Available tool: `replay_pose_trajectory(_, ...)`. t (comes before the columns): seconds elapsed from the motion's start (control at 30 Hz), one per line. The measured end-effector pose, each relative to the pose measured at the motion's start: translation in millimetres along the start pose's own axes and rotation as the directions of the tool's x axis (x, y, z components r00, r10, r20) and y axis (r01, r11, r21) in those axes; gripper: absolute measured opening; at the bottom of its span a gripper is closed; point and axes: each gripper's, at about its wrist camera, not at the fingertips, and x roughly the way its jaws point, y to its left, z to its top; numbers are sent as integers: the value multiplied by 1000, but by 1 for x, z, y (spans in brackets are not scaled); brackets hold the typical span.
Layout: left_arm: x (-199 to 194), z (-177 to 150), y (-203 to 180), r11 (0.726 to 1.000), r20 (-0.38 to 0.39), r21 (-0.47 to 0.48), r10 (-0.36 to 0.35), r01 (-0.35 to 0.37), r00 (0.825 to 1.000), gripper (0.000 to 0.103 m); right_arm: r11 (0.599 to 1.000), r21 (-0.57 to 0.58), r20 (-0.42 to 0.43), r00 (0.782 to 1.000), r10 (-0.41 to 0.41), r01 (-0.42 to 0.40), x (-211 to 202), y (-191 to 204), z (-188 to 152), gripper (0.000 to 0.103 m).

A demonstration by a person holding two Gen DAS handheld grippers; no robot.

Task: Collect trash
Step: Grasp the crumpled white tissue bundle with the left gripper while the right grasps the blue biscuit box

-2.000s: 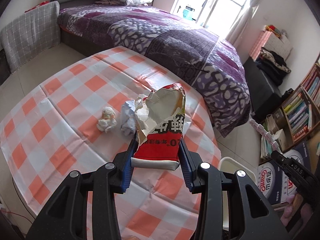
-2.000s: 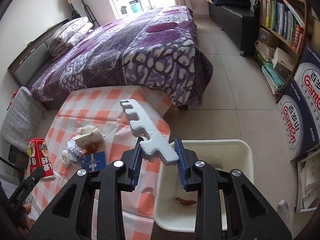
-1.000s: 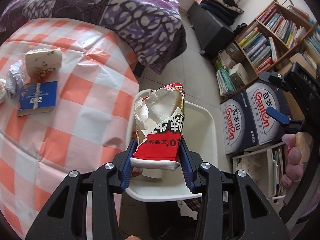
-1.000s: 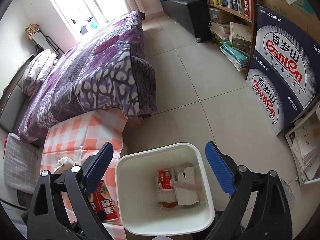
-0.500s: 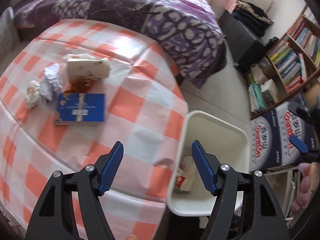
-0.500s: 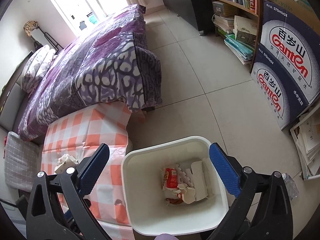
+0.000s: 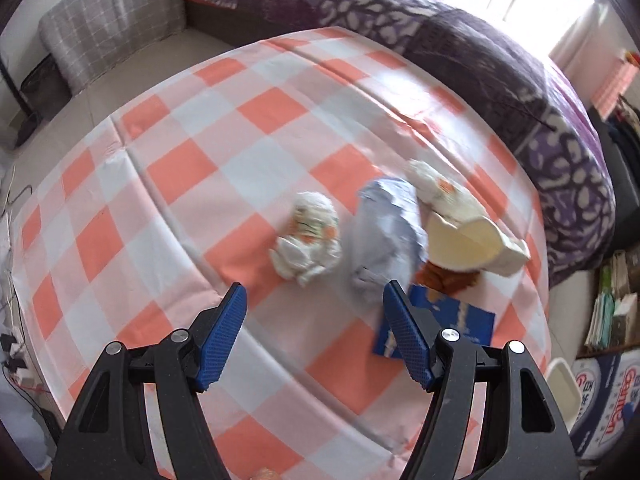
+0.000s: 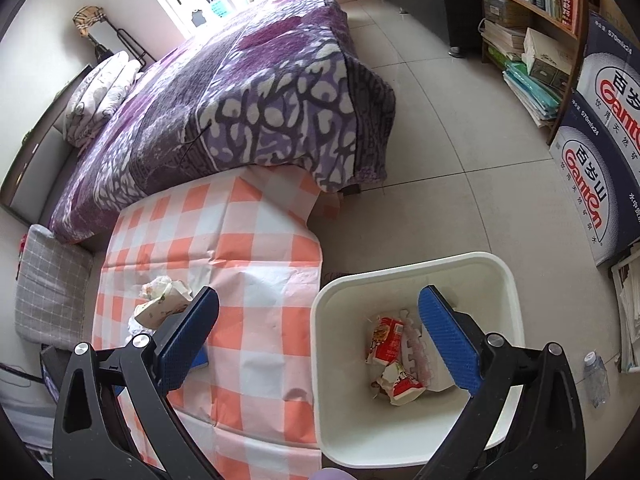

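Observation:
My left gripper [image 7: 314,300] is open and empty above the checked table [image 7: 192,168]. Just ahead of it lie a white crumpled wrapper [image 7: 308,236], a pale blue crumpled paper [image 7: 386,232] and a crushed cream paper cup [image 7: 464,236] over an orange scrap [image 7: 448,278]. My right gripper [image 8: 318,324] is open and empty above the white bin [image 8: 404,436]. In the bin lie torn red packets [image 8: 386,338] and a white foam piece [image 8: 420,350]. The cup [image 8: 160,306] also shows in the right wrist view.
A blue booklet [image 7: 436,330] lies on the table right of my left gripper. A purple bed [image 8: 224,96] stands behind the table. Bookshelves [image 8: 532,12] and water cartons [image 8: 600,152] line the right side. The bin's rim [image 7: 562,384] shows off the table's right edge.
My left gripper dropped the red packet into the bin, opened, and swung back over the table toward the crumpled trash. My right gripper dropped the foam piece into the bin and stays open above it.

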Motion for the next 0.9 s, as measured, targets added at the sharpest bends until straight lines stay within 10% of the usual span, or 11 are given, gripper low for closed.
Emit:
replay_pose_trajectory(0.43, 39, 21, 10, 998, -17, -38, -41, 40, 999, 68, 989, -142, -98, 994, -46, 32, 45, 58, -22, 96)
replay_pose_trajectory(0.6, 53, 17, 8, 999, -26, 32, 0, 1, 1000, 37, 984, -175, -120, 991, -56, 34, 53, 69, -29, 96)
replay_pose_trajectory(0.9, -6, 22, 33, 999, 94, -29, -15, 18, 995, 34, 966, -257, -157, 987, -34, -7, 67, 100, -51, 96)
